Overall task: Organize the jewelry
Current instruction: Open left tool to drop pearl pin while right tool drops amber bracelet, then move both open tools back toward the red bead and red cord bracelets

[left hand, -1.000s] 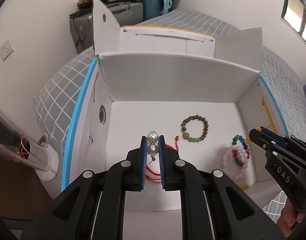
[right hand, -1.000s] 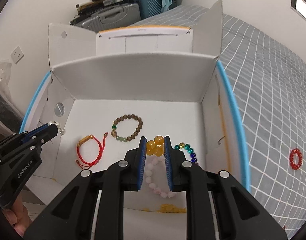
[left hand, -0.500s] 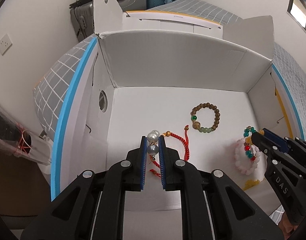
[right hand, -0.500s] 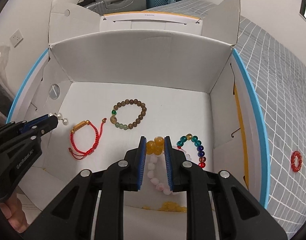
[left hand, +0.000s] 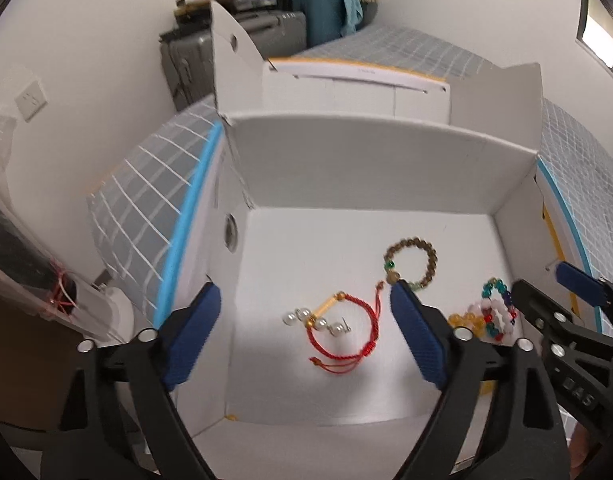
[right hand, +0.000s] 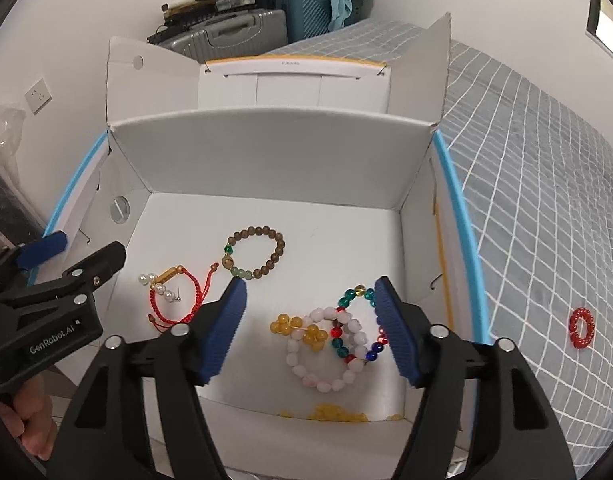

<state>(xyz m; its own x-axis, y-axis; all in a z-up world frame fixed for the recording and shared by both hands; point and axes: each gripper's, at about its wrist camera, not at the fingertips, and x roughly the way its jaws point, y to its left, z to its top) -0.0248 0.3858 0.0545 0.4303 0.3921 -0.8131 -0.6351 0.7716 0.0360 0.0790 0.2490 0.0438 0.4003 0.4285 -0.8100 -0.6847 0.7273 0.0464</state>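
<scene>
My left gripper [left hand: 302, 328] is open and empty above the white box [left hand: 370, 168]. Pearl earrings [left hand: 314, 320] lie on the box floor across a red cord bracelet [left hand: 346, 332]. My right gripper [right hand: 310, 320] is open and empty over the box's right side. Below it lie yellow beads [right hand: 302, 330], a white bead bracelet [right hand: 326, 356] and a multicolour bead bracelet [right hand: 358, 320]. A brown bead bracelet [right hand: 256, 252] lies further back. The pearl earrings [right hand: 162, 290] and red cord bracelet [right hand: 174, 300] also show in the right wrist view.
The box stands on a grey checked bed cover [right hand: 546, 200]. A red bead ring [right hand: 581, 327] lies on the cover right of the box. Suitcases [right hand: 242, 28] stand at the back wall. The box flaps [right hand: 418, 72] stand upright behind.
Both grippers have opened. The pearl earrings dropped from the left gripper onto the red bracelet. The yellow beads dropped from the right gripper onto the box floor by the white bracelet.
</scene>
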